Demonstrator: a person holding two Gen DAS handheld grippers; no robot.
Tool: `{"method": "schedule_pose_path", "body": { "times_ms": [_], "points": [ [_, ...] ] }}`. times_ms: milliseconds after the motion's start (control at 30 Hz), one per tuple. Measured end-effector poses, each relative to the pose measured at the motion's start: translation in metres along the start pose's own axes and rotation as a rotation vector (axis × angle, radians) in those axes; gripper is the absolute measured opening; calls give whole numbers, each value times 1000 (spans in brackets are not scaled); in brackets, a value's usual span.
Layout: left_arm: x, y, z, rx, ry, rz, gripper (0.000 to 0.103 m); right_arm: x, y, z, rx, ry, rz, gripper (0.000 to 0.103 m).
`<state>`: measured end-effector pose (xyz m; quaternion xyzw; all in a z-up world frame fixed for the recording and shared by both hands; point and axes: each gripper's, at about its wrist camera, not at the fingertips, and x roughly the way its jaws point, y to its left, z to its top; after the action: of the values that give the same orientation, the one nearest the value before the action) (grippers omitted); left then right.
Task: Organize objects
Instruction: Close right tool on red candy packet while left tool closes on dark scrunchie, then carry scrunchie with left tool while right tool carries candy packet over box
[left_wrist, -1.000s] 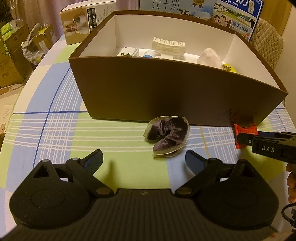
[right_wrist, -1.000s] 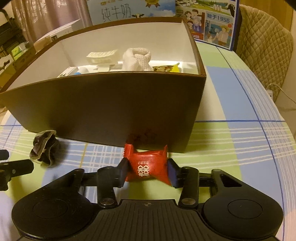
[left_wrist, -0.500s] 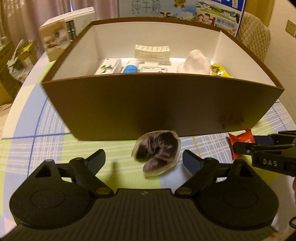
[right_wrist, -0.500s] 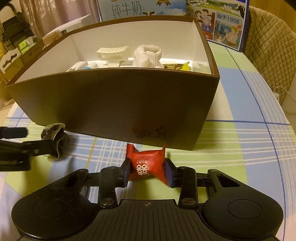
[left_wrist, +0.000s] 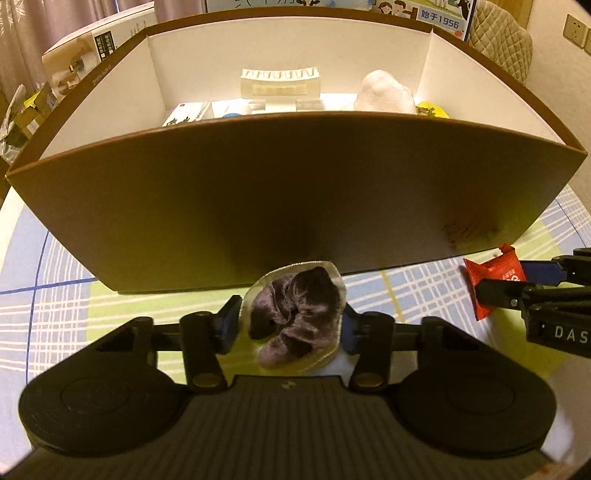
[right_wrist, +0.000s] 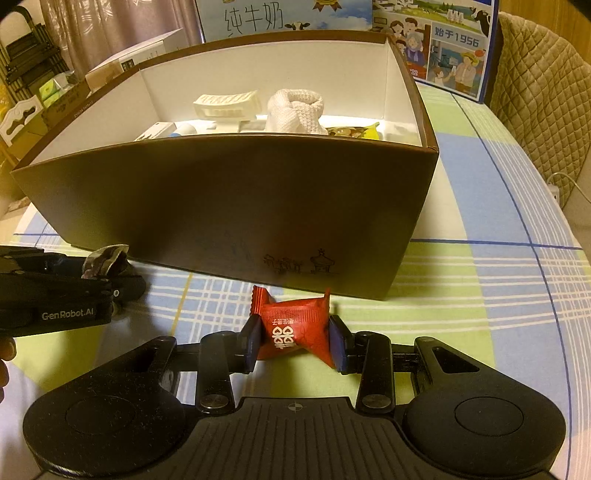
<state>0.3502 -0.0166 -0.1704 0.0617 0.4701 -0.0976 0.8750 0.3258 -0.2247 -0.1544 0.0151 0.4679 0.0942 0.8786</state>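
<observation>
Hand-held gripper, left (left_wrist: 291, 326): the jaws are closed onto a dark purple velvet scrunchie (left_wrist: 295, 317) in a clear wrapper, low over the checked surface (left_wrist: 62, 306) and just in front of the brown box (left_wrist: 288, 192). Hand-held gripper, right (right_wrist: 291, 341): the jaws are clamped on a red wrapped candy (right_wrist: 291, 325), also near the surface and just before the box's front wall, toward its right corner. In the left wrist view the candy (left_wrist: 493, 275) appears at 3 o'clock from the scrunchie; the two tools are near each other but apart.

The box is open-topped with a white interior. It already holds a white ribbed plastic part (right_wrist: 225, 105), a white knitted item (right_wrist: 295, 110), a small white carton (left_wrist: 186, 114) and a yellow snack packet (right_wrist: 352, 131), grouped along the far side.

The step in hand appears to be lifting both items and depositing them in the box.

Procedure:
1. Maintain grip pressure; the scrunchie is soft and its wrapper is likely slippery.
2. Raise each item straight up until it clears the front rim. The wall is tall, so a forward move started too early may strike it and shift the box.
3. Advance toward 12 o'clock, staggering the two tools to avoid contact.
4. Release over bare floor near the front wall, clear of the existing contents.
</observation>
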Motion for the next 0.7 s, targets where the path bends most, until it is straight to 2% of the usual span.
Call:
{"method": "schedule_pose_path", "body": {
  "times_ms": [67,133,233,467,700],
  "points": [
    [-1,0,0,5,-1,-2,39,0,0,0,0,0,0,35],
    [-4,-1,0,12,-7,4,28,0,0,0,-1,0,0,35],
    [-9,-2,-1,22,-12,9,23,0,0,0,0,0,2,35],
    [-21,2,-5,1,3,3,21,-1,0,0,-2,1,4,33],
    [-41,3,-6,-8,-16,-9,21,-12,2,1,-4,-9,33,33]
  ]
}}
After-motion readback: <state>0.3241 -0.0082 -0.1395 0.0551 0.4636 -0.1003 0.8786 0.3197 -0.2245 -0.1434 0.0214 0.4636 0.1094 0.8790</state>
